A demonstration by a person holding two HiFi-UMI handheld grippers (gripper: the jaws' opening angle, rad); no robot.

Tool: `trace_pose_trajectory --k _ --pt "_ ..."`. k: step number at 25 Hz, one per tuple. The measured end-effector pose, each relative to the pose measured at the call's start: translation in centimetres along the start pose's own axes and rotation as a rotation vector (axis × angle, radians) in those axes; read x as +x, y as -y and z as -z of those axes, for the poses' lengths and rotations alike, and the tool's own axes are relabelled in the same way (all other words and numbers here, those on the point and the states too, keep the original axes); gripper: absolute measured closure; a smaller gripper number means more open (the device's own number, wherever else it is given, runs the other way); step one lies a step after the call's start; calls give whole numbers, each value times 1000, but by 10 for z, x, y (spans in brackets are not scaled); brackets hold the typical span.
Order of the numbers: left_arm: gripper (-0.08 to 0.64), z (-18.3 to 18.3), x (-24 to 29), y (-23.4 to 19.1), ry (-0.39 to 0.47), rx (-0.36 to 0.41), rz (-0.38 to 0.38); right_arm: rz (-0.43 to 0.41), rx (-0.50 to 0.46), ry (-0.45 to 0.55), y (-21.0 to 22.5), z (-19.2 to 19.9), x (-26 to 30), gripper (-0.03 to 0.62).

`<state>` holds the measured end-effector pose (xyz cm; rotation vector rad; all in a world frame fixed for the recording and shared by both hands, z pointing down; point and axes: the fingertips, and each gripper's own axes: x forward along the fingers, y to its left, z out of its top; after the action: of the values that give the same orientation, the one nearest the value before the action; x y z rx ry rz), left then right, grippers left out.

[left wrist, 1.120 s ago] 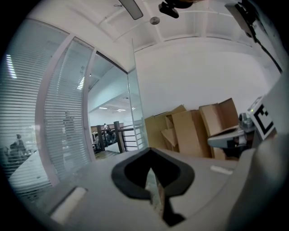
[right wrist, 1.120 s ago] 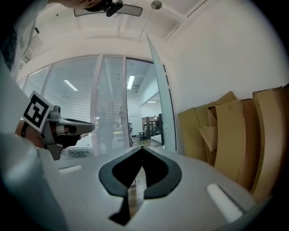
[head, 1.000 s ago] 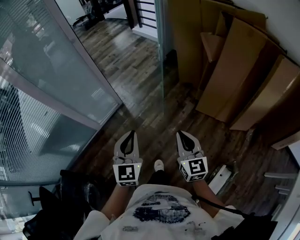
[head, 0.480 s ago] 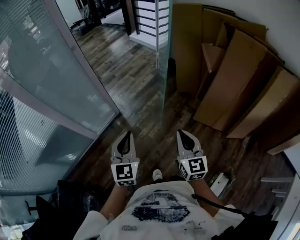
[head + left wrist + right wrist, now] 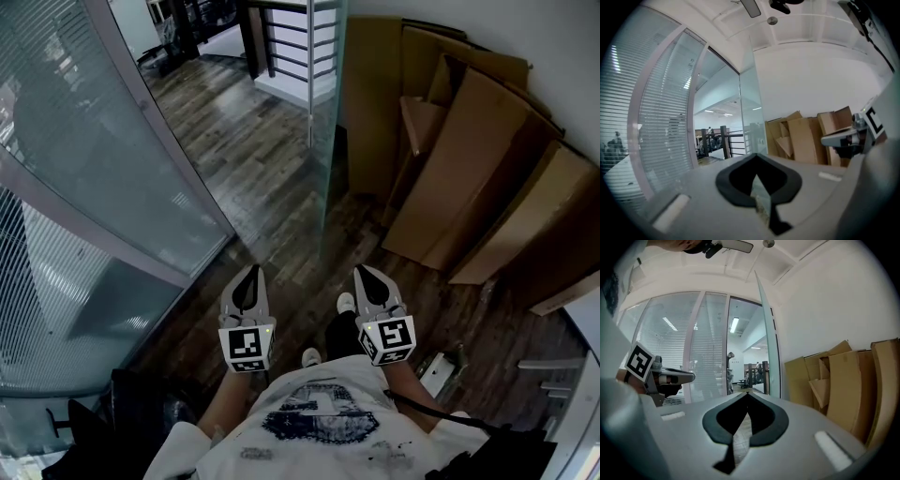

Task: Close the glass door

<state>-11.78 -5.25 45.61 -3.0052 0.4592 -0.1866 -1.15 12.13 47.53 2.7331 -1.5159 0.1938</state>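
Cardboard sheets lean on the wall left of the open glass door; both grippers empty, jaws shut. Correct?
No: the cardboard sheets lean on the wall right of the open glass door, as the head view shows. The left gripper and right gripper are empty, jaws shut.

Glass door (image 5: 323, 131): tall clear pane with a pale green tint along its edge. It stands open and upright, nearly edge-on in the head view. The leaf is swung toward the white wall (image 5: 525, 28), with cardboard sheets (image 5: 478, 159) just behind it. Its lower edge meets the dark wood floor (image 5: 253, 141). The opening lies to its left, between the door and the blind-backed glass partition (image 5: 103, 187).
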Motion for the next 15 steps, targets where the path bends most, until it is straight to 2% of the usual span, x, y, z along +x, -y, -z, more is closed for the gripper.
trace_pose_trajectory --k 7,15 --pt "558 2 30 -4 -13 25 -7 -36 14 7 10 9 34 586" --pt "558 -7 94 -7 -27 39 -35 -90 21 3 46 3 96 586"
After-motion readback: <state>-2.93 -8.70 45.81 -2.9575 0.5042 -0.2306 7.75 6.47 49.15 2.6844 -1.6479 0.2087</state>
